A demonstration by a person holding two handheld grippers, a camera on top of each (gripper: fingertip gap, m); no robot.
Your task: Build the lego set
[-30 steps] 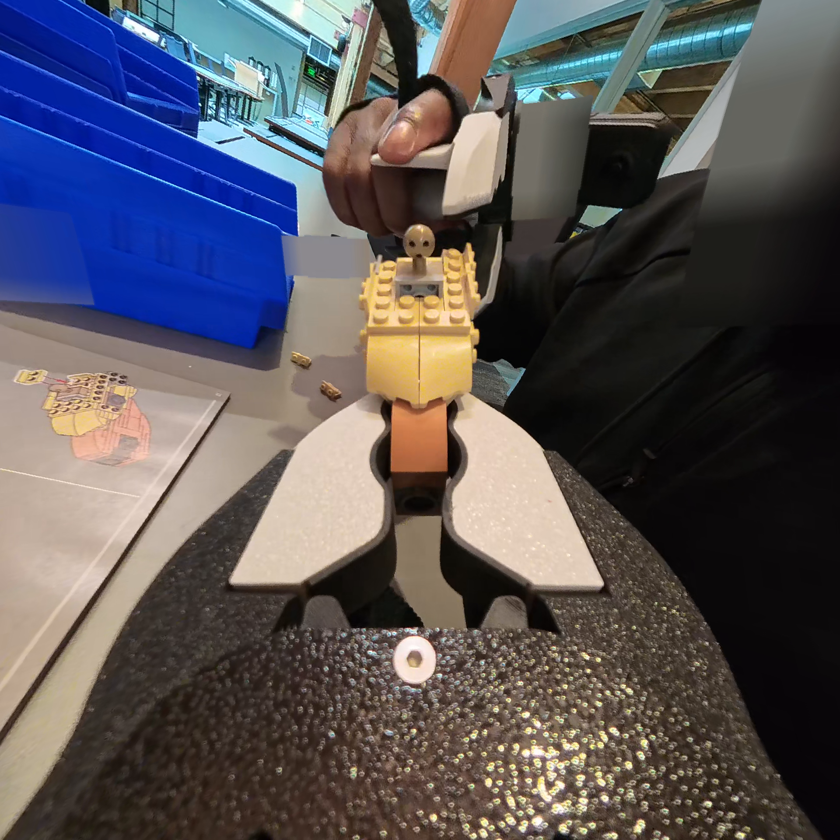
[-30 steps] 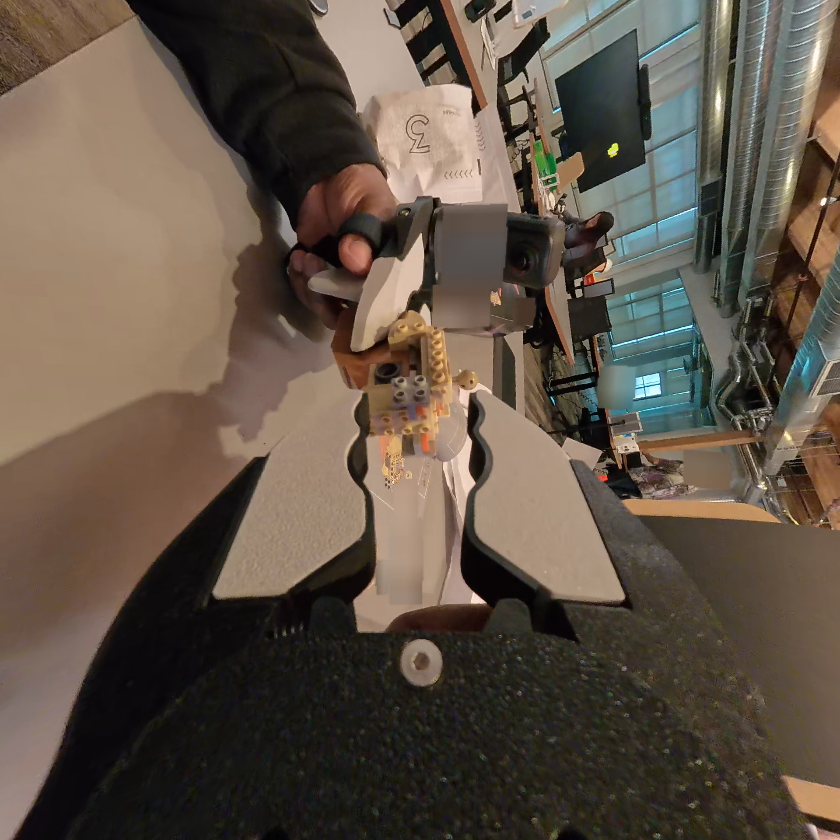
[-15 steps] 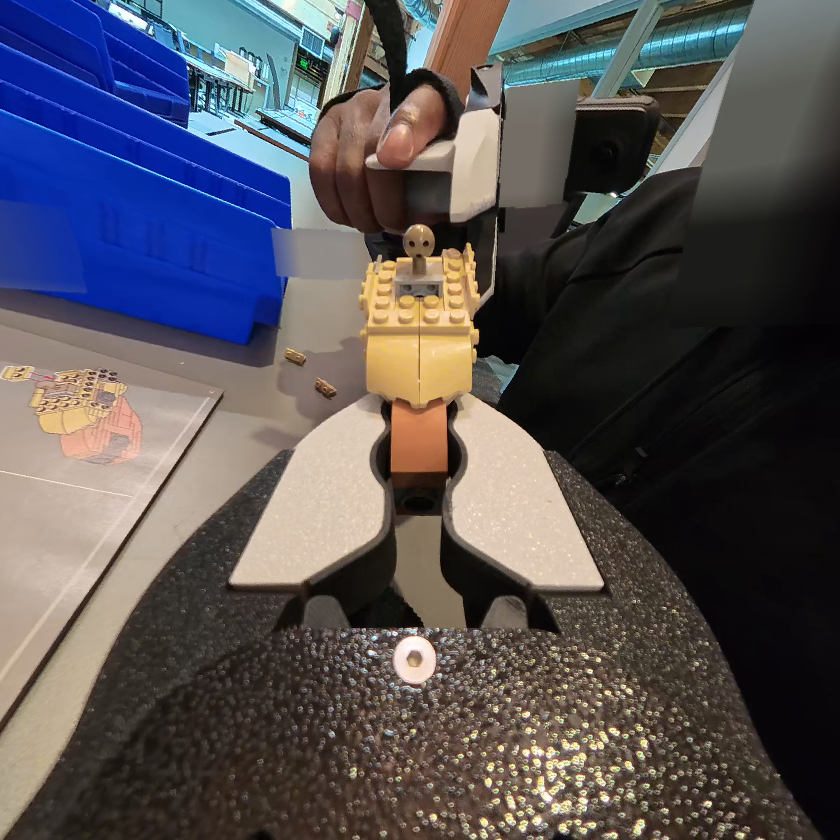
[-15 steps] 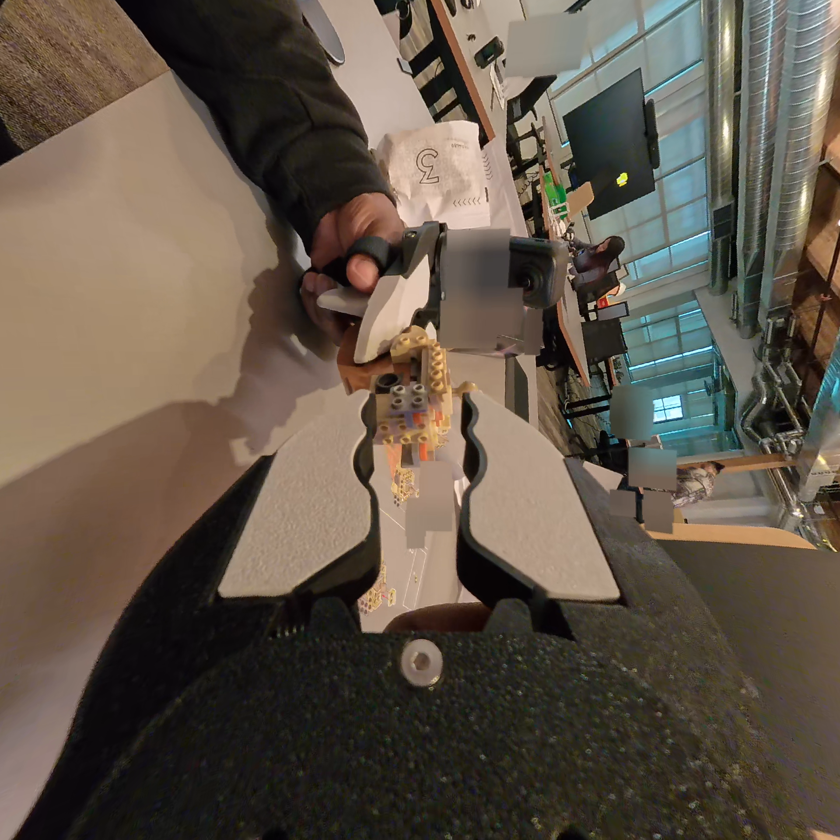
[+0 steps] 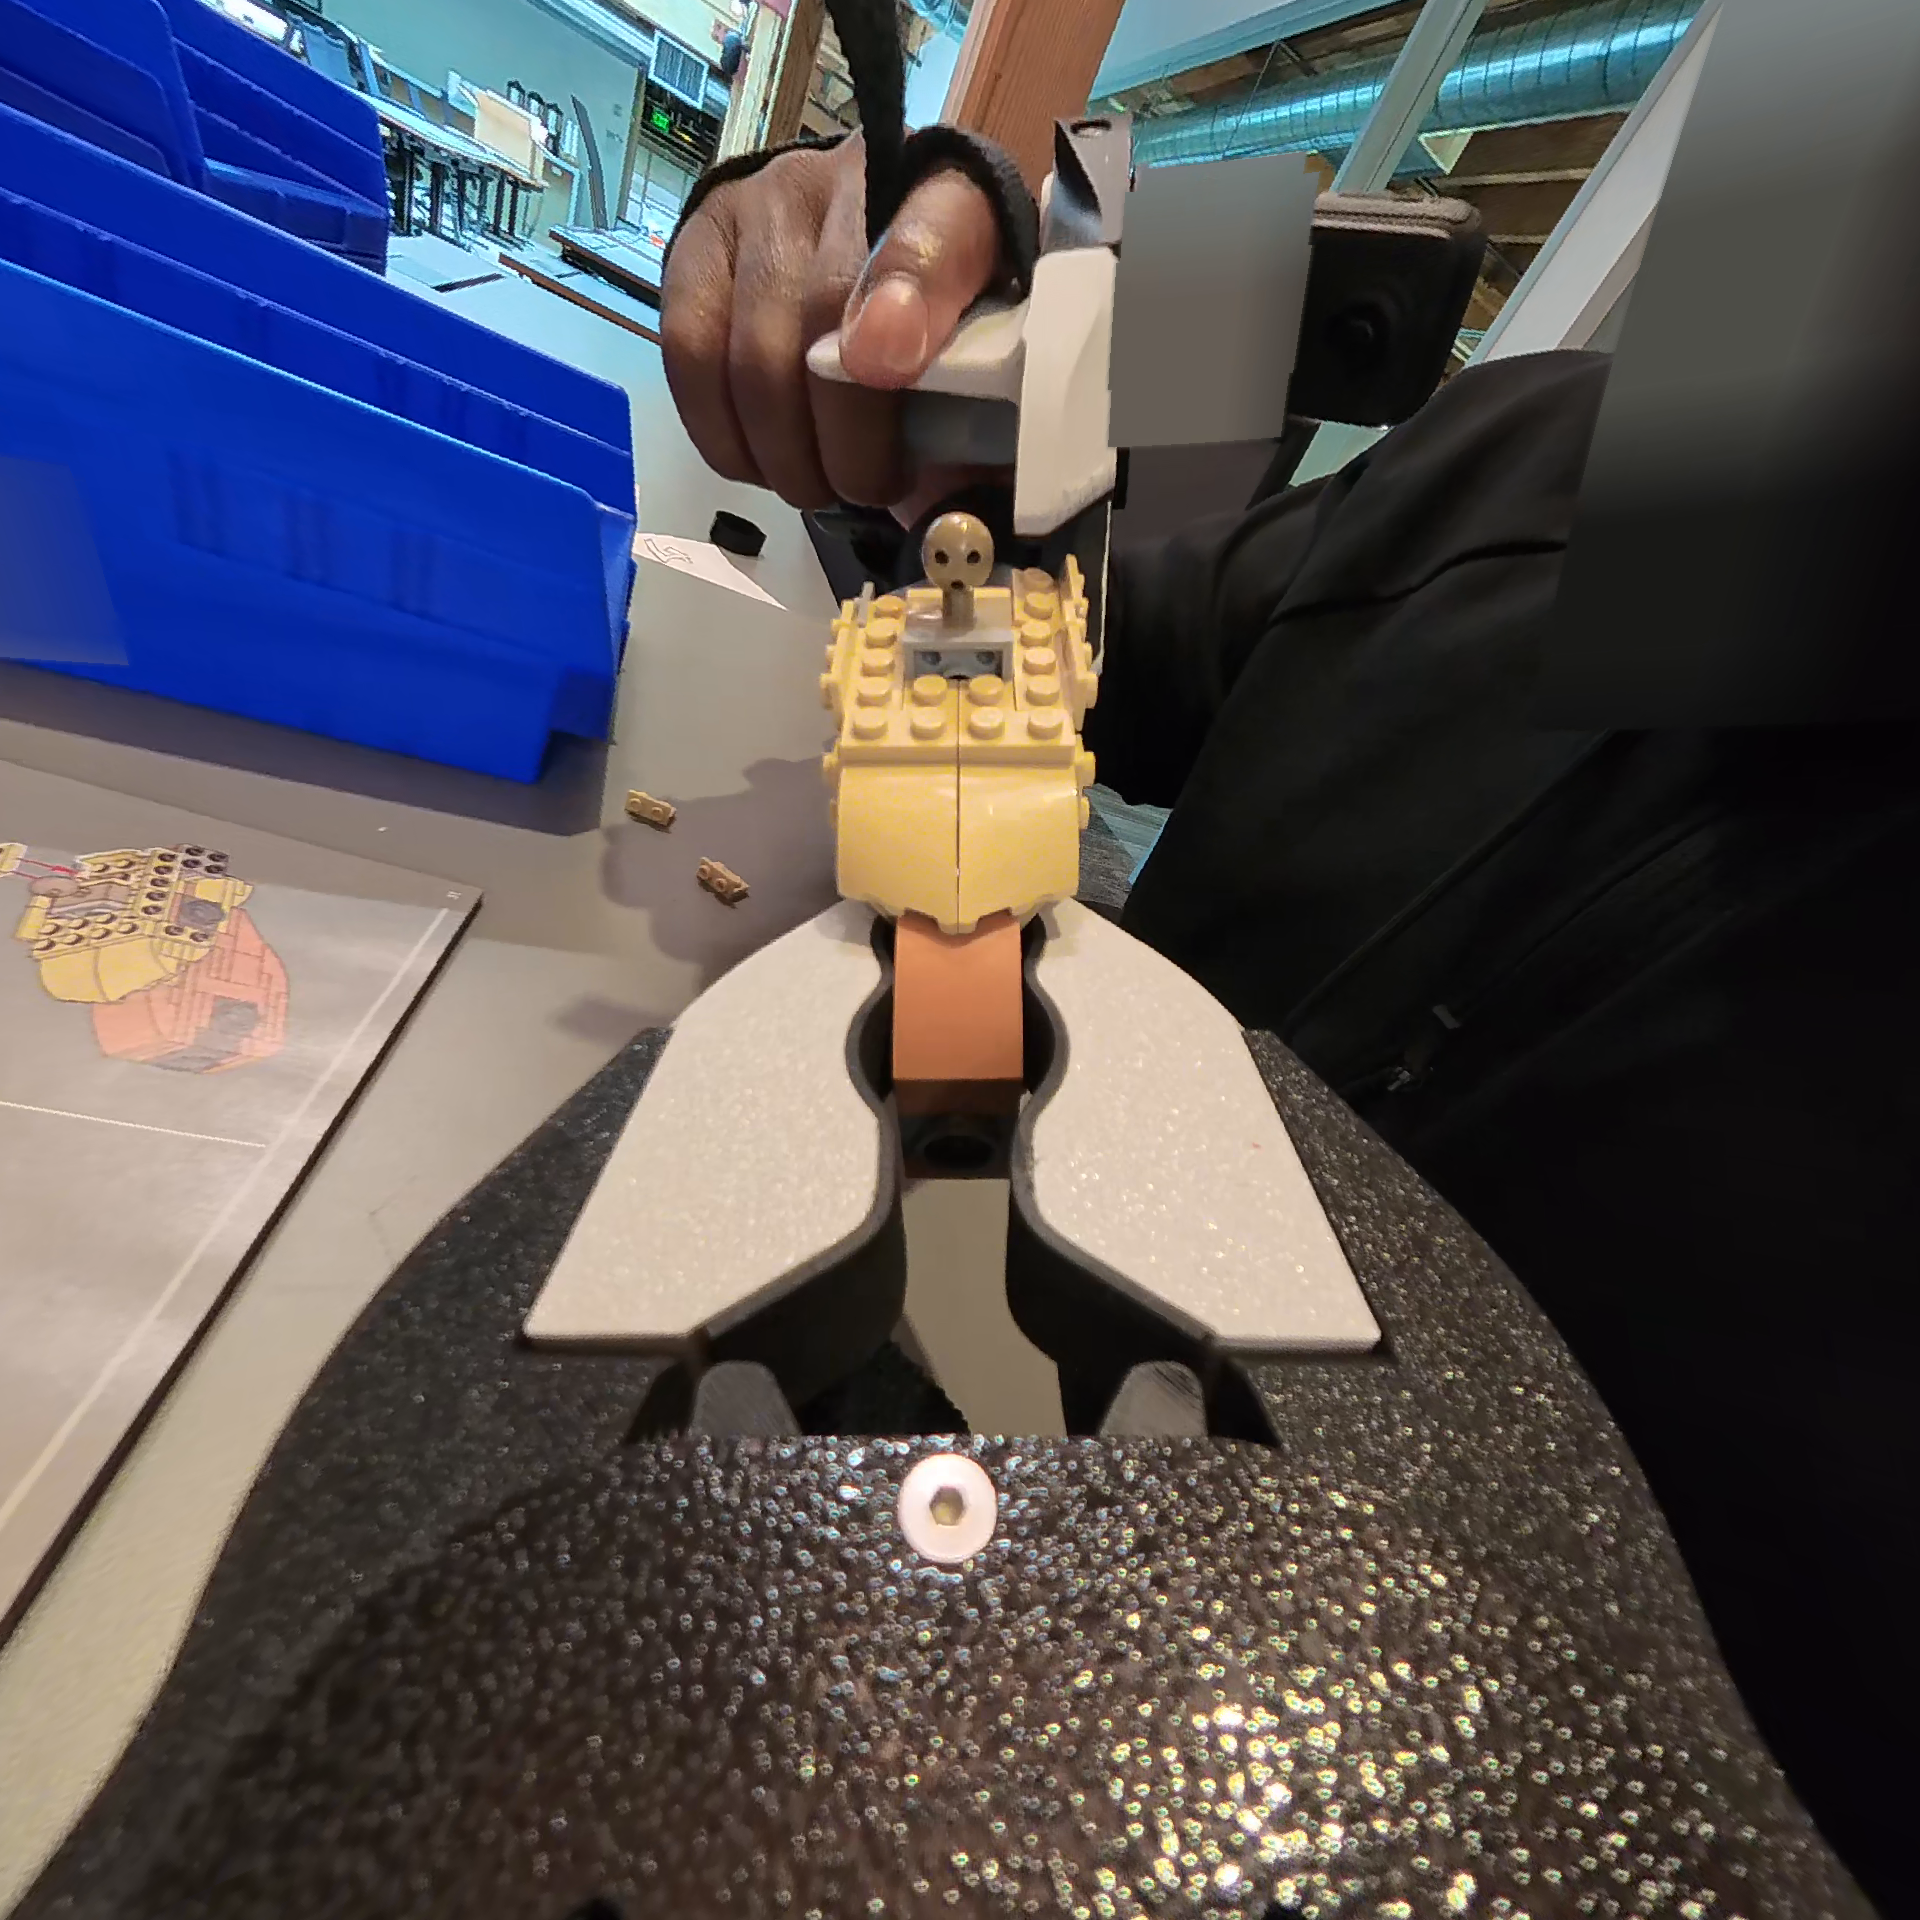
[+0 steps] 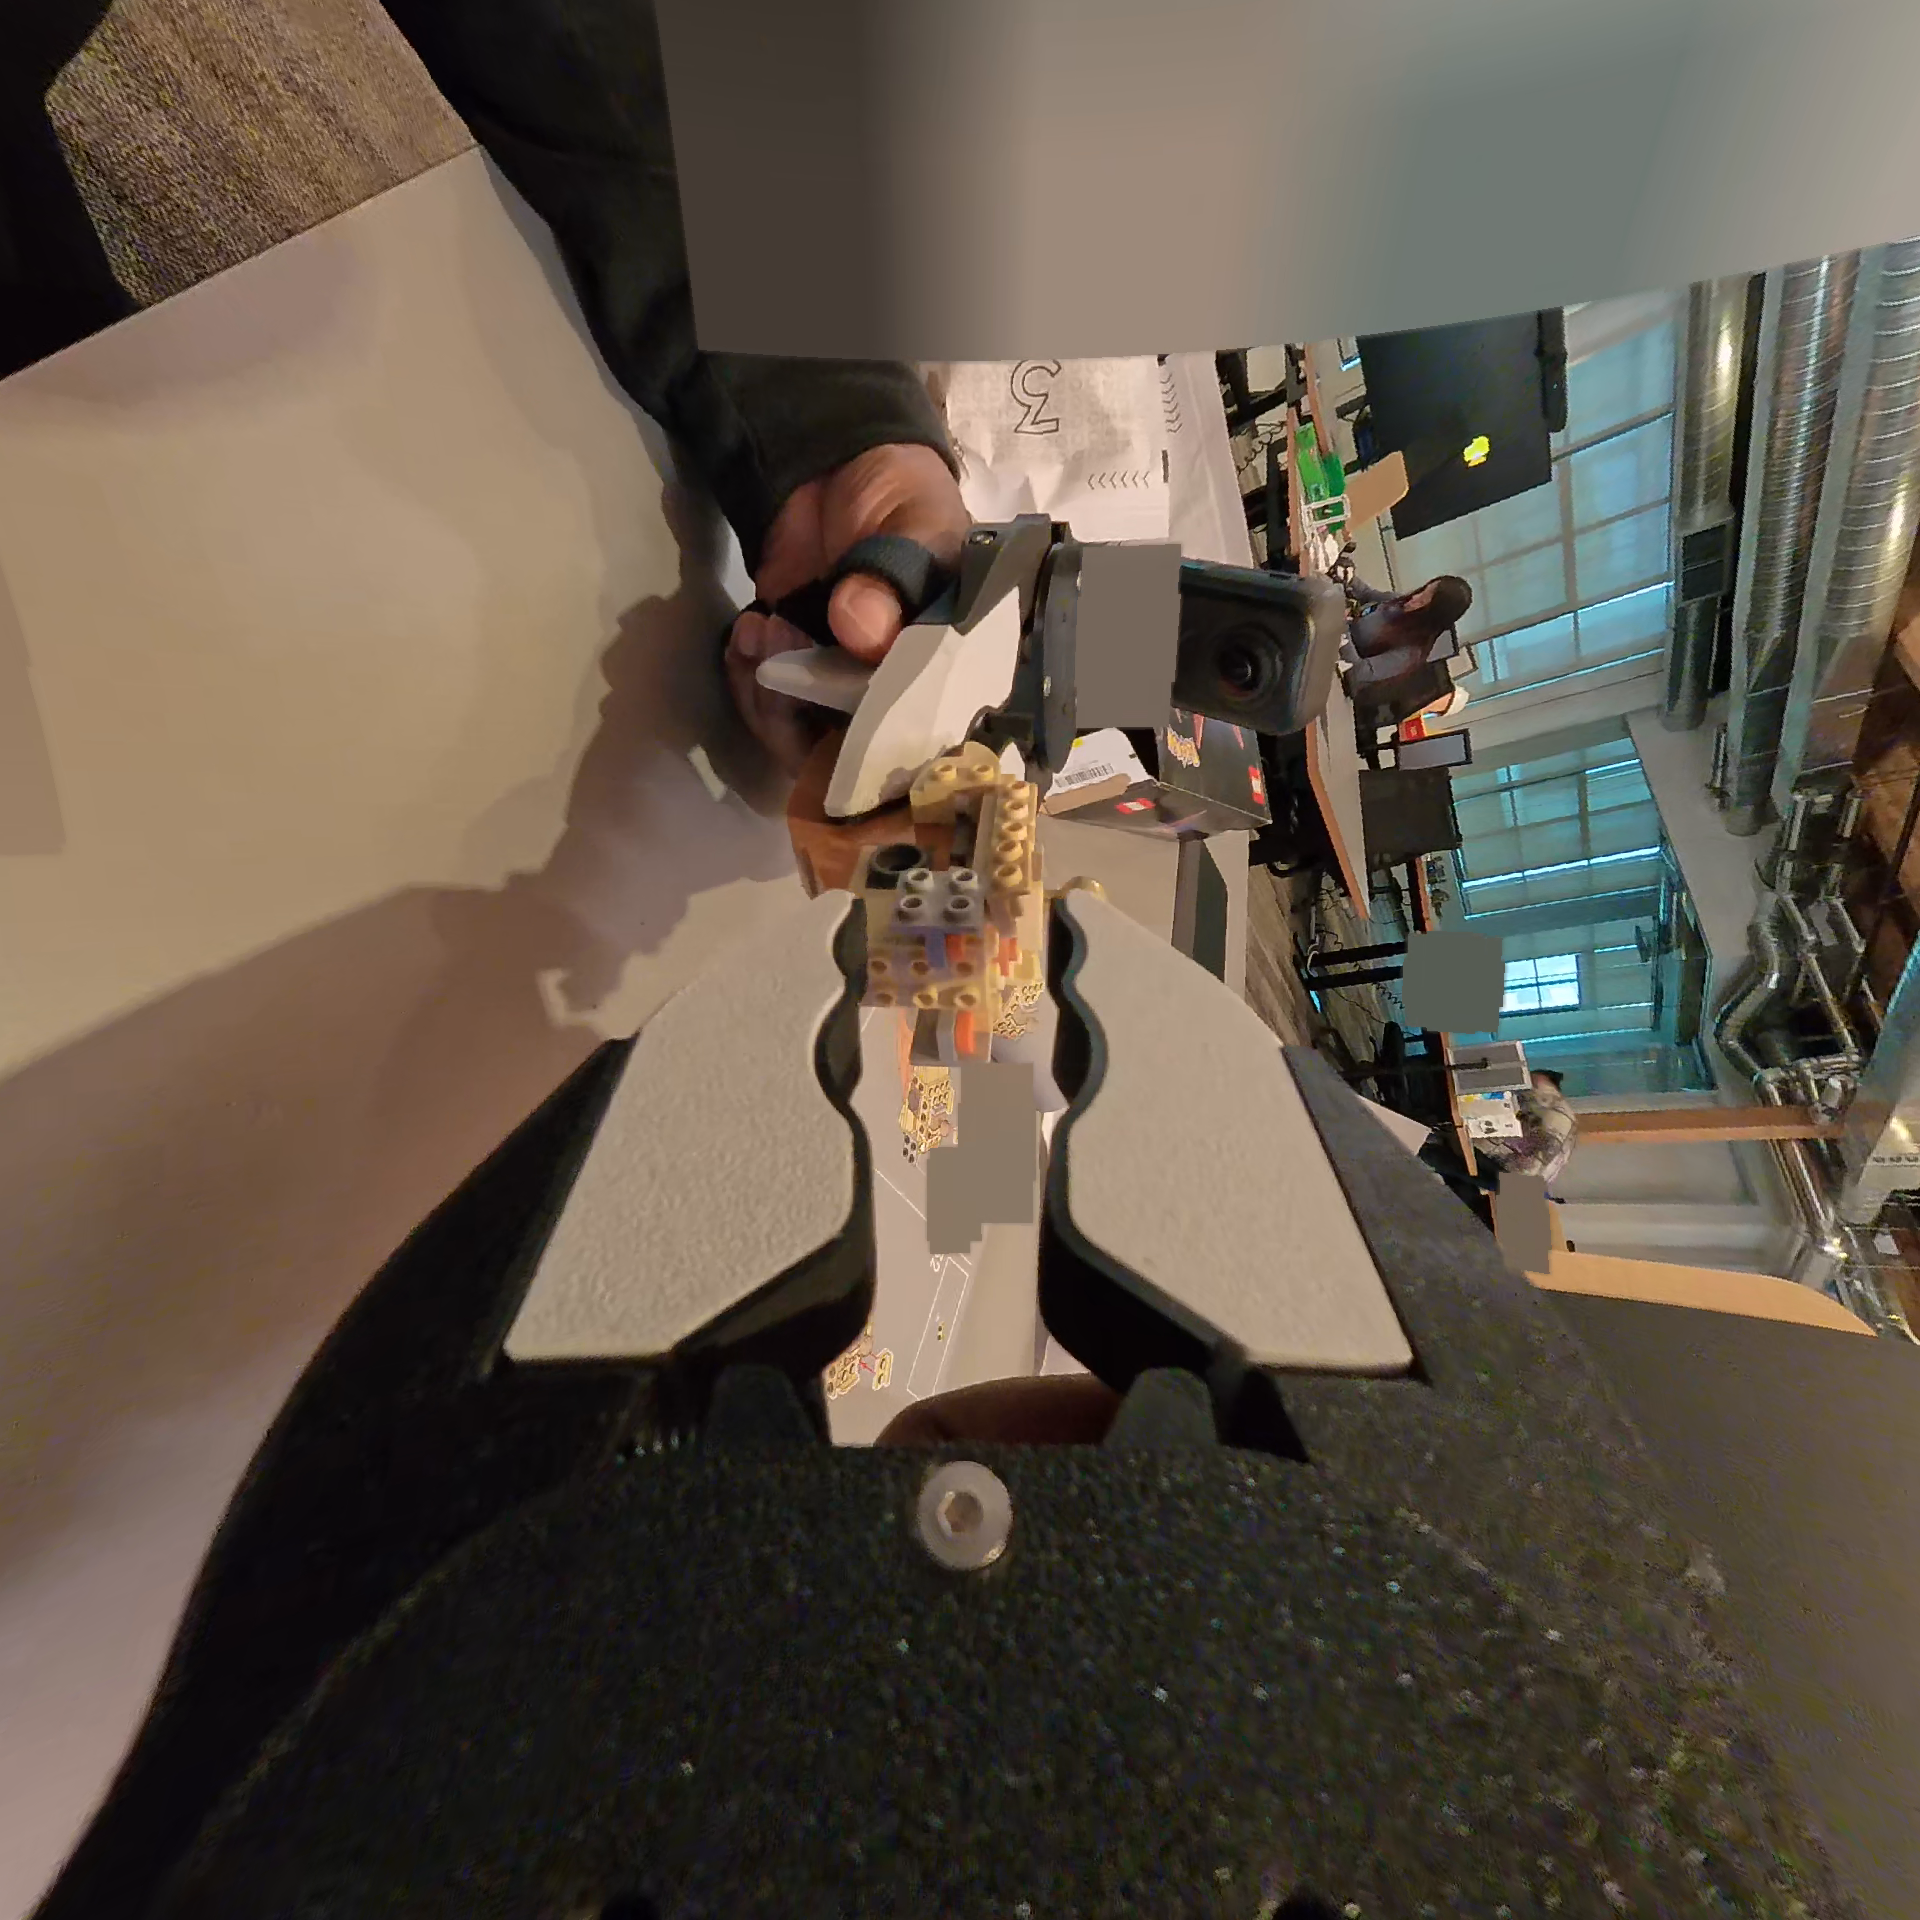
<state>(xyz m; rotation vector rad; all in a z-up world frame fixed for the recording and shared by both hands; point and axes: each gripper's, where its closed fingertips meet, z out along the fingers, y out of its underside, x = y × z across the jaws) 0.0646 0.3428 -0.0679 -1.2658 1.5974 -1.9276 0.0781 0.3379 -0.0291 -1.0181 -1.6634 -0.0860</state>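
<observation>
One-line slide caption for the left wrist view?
Left gripper clamps the tan lego model by its brown base above the table, with the right gripper poised just behind it.

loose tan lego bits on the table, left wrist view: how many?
2: one small tan piece near the blue bin, the other small tan piece nearer the model. More may be hidden.

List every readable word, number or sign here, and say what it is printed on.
I won't quote writing; these things carry it:
White paper bag: large print, legible.
Dark box: barcode sticker and logo.
Instruction sheet: tiny corner mark, too small to read.
Green wall sign: blurred.
</observation>
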